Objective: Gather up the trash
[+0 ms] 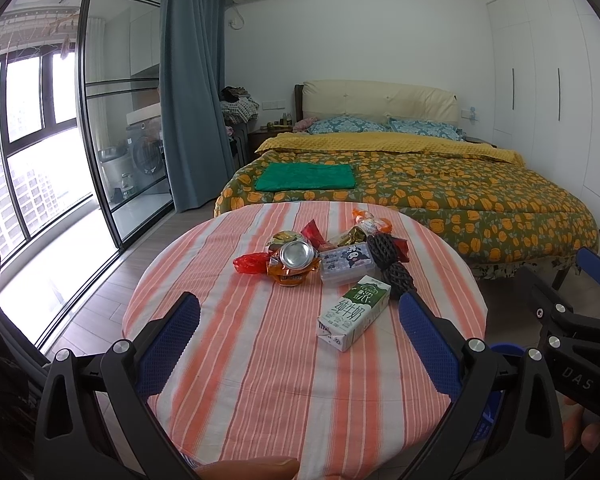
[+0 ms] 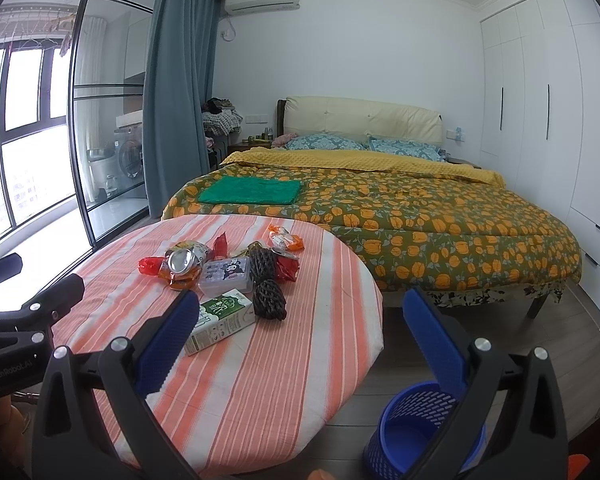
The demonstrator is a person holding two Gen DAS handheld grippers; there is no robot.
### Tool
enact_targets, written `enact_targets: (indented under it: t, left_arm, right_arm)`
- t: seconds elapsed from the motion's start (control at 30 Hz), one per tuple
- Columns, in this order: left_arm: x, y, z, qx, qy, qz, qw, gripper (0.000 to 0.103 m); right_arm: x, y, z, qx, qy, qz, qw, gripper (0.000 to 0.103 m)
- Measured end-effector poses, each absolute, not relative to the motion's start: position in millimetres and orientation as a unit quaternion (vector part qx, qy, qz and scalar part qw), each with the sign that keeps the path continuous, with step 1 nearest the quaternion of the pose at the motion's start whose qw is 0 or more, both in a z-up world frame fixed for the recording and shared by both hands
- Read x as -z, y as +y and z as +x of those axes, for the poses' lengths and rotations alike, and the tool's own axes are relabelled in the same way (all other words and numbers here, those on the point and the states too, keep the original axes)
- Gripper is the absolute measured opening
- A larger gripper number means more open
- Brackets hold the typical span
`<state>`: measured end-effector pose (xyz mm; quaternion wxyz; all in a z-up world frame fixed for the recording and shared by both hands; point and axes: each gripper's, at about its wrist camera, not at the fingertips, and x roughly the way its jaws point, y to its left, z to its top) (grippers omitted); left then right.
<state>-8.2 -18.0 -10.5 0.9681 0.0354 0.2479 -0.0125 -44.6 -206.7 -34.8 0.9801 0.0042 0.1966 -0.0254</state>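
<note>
Hovering over the near tabletop [image 1: 260, 360], the left gripper [image 1: 299, 338] has its blue fingers [image 1: 168, 340] wide apart with nothing between them. The right gripper [image 2: 300, 336] is likewise spread and empty; its left finger [image 2: 168, 340] sits over the tabletop edge, its right finger [image 2: 432, 340] over the floor [image 2: 380, 380].

Left view, trash pile at 12 o'clock from the fingers, mid-tabletop:
- milk carton [image 1: 354, 312] nearest, lying flat, at about 1 o'clock.
- black foam net [image 1: 392, 264] just beyond the carton, touching it or nearly so.
- clear plastic box [image 1: 346, 266] with a cartoon label, beside the net at its 9 o'clock.
- crushed can [image 1: 296, 258] on an orange wrapper, touching the box's left side.
- red wrapper [image 1: 250, 263] at 9 o'clock from the can.
- more wrappers [image 1: 370, 222] at the far side of the pile; exact count cannot be told.

Right view: the pile lies at 11 o'clock from the fingers. Blue basket [image 2: 416, 432] stands on the floor at 5 o'clock, beside the tabletop, partly hidden by the right finger. Contents cannot be told.

Bed [image 2: 420, 216] lies beyond the tabletop, with a folded green cloth [image 2: 252, 191] on it.
</note>
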Motion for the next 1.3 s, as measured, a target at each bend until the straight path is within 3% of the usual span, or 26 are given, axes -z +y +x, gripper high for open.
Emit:
enact_targets:
  t: [1.3]
  left_arm:
    - [24.1, -33.3, -13.0, 0.014, 0.249, 0.036, 0.968, 0.099]
  right_arm:
    - [35.3, -206.8, -45.6, 0.026, 0.197, 0.003, 0.98, 0.099]
